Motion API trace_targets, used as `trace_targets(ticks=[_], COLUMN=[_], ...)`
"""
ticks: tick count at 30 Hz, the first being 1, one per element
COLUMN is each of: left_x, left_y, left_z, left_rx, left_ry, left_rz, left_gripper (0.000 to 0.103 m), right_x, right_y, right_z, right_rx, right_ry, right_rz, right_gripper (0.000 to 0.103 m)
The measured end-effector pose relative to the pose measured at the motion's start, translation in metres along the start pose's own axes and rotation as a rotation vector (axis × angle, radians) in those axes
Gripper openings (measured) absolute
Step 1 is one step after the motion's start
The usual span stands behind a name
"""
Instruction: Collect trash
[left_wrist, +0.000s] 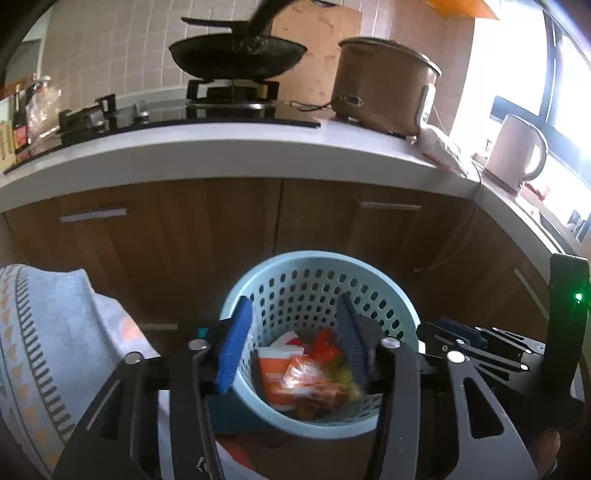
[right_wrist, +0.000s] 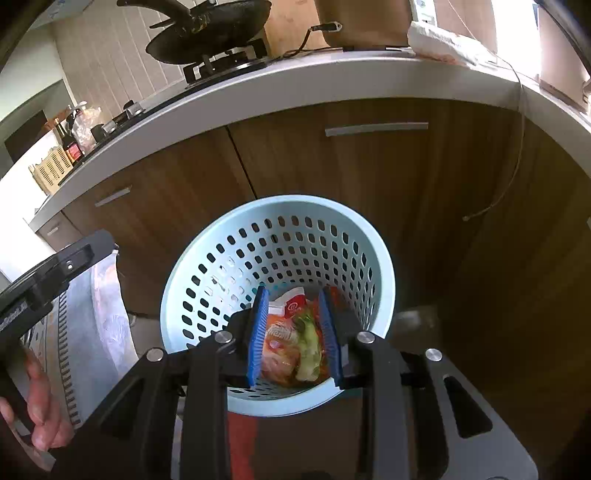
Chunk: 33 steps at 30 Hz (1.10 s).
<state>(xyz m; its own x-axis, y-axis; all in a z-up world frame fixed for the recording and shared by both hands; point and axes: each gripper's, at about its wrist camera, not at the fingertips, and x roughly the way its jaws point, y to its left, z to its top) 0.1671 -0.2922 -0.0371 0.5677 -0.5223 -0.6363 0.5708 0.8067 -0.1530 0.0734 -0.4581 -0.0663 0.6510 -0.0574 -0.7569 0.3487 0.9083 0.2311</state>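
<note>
**Spotter:** Where's the trash sitting?

**Me:** I see it at the bottom of the pale blue perforated plastic basket (left_wrist: 320, 284), which stands on the floor in front of the brown wooden cabinet doors (left_wrist: 184, 236). There's a crumpled orange and red snack wrapper (left_wrist: 295, 380), and from my right wrist view a clear noodle packet with orange and green print (right_wrist: 291, 343).

**Spotter:** And your claws?

**Me:** My left claw (left_wrist: 291, 343) hangs over the basket mouth with its jaws standing apart, about halfway; nothing is pressed between the blue pads, the wrappers lie loose below. My right claw (right_wrist: 293, 332) is narrower, jaws only a little apart. The noodle packet shows between its pads, but I cannot tell whether they touch it or it lies beneath them.

**Spotter:** Anything else around?

**Me:** Above the cabinets runs the white worktop (left_wrist: 229, 147), with a black frying pan (left_wrist: 236, 55) on the hob and a brown rice cooker (left_wrist: 384, 88) beside it. A light blue patterned cloth (left_wrist: 55, 332) is at my left, near the basket.
</note>
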Motion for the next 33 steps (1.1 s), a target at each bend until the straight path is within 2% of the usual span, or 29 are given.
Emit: trace_targets(ticks=[3, 7, 10, 11, 12, 15, 21, 25, 33], left_x=[-0.017, -0.044, -0.067, -0.077, -0.083, -0.108, -0.124, -0.122, -0.125], left_y=[0.004, 0.010, 0.017, 0.019, 0.021, 0.030, 0.051, 0.060, 0.065], left_z=[0.001, -0.003, -0.009, -0.013, -0.016, -0.035, -0.062, -0.073, -0.075], left_rx=[-0.009, -0.032, -0.055, -0.059, -0.056, -0.075, -0.107, -0.091, -0.068], left_ry=[-0.037, -0.119, -0.182, -0.200, -0.212, -0.289, -0.342, -0.351, -0.333], left_rz=[-0.008, 0.034, 0.067, 0.084, 0.102, 0.208, 0.323, 0.351, 0.465], left_gripper=[0.057, 0.083, 0.087, 0.087, 0.088, 0.095, 0.095, 0.095, 0.095], right_x=[-0.009, -0.027, -0.043, -0.049, -0.057, -0.073, -0.088, -0.097, -0.092], right_y=[0.006, 0.022, 0.038, 0.043, 0.050, 0.060, 0.087, 0.101, 0.104], right_z=[0.002, 0.004, 0.005, 0.004, 0.002, -0.004, -0.012, -0.022, -0.030], right_rx=[-0.015, -0.054, -0.095, -0.106, -0.118, -0.115, -0.133, -0.147, -0.131], right_ry=[-0.023, -0.064, -0.111, -0.133, -0.173, -0.267, -0.389, -0.480, -0.486], right_rz=[0.010, 0.023, 0.020, 0.020, 0.021, 0.031, -0.002, -0.057, -0.059], right_gripper=[0.025, 0.026, 0.039, 0.051, 0.057, 0.061, 0.063, 0.063, 0.063])
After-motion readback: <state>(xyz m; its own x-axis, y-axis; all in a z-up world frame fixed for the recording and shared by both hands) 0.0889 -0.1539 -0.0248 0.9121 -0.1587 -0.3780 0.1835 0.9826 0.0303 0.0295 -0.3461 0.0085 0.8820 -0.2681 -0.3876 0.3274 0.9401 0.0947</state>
